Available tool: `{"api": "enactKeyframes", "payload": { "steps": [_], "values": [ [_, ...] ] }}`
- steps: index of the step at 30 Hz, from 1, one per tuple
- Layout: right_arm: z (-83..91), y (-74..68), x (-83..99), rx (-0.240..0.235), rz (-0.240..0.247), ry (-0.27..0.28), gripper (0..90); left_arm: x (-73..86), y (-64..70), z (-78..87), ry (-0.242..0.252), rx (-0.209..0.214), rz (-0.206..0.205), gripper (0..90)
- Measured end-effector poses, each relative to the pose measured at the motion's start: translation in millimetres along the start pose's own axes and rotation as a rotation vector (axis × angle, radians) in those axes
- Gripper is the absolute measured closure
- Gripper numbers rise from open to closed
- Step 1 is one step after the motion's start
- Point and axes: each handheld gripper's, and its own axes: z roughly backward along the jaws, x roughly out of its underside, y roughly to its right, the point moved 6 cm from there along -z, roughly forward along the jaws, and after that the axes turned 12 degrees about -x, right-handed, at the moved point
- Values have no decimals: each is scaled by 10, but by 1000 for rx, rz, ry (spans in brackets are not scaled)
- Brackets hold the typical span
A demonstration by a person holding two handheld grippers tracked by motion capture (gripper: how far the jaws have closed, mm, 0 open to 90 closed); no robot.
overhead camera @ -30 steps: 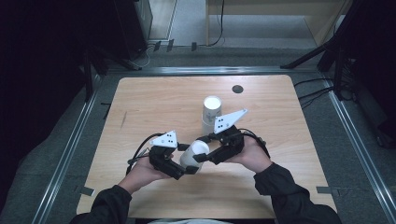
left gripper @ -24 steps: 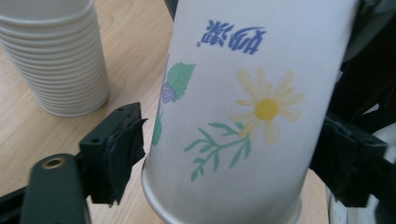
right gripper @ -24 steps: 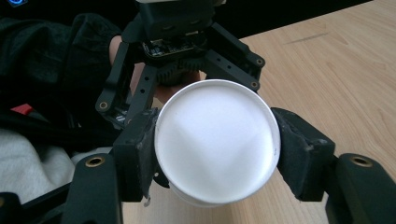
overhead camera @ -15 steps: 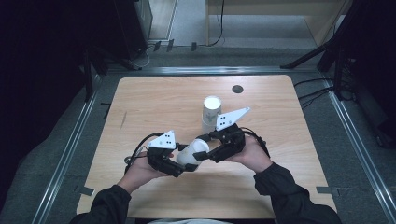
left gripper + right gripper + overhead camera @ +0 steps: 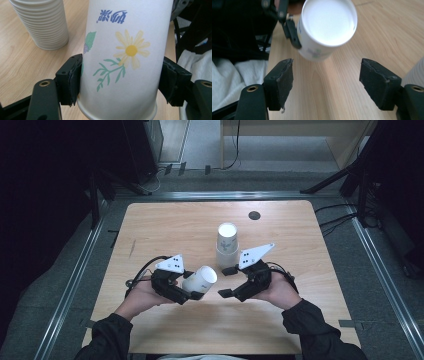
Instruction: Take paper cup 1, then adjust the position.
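1. Pale wooden surface point(image 5: 165, 227), framed by metal rails, dark floor around it; small black disc point(image 5: 254, 215) set near the far edge.
2. Held by the left gripper point(image 5: 192, 292): a single paper cup point(image 5: 200, 279), tipped on its side, white base turned toward the right gripper point(image 5: 226, 281).
3. Clamped across the cup's wall near the rim, one pad on each side, as seen in the left gripper view point(image 5: 115, 75); printed daisy and green stems on the wall, blue lettering upside down.
4. Spread wide, with nothing between: jaws of the right gripper point(image 5: 325, 85), cup base point(image 5: 328, 22) just beyond them and apart.
5. Standing upside down near the middle of the surface: stack of paper cups point(image 5: 227, 245), just behind the right gripper, ribbed rims visible in the left gripper view point(image 5: 41, 22).
6. Dark sleeves at the near edge.
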Motion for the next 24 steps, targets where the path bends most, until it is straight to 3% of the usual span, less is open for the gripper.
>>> {"api": "enactKeyframes", "payload": {
  "steps": [8, 12, 24],
  "values": [
    [-26, -8, 208, 48, 2, -58, 294, -48, -46, -45, -59, 8, -33, 285],
    [-17, 21, 260, 60, -19, -36, 295, -51, -43, -99, -109, 27, -63, 284],
    [-3, 8, 339, 62, -27, -30, 284, -85, -38, -232, -175, 49, -132, 283]
  ]
}}
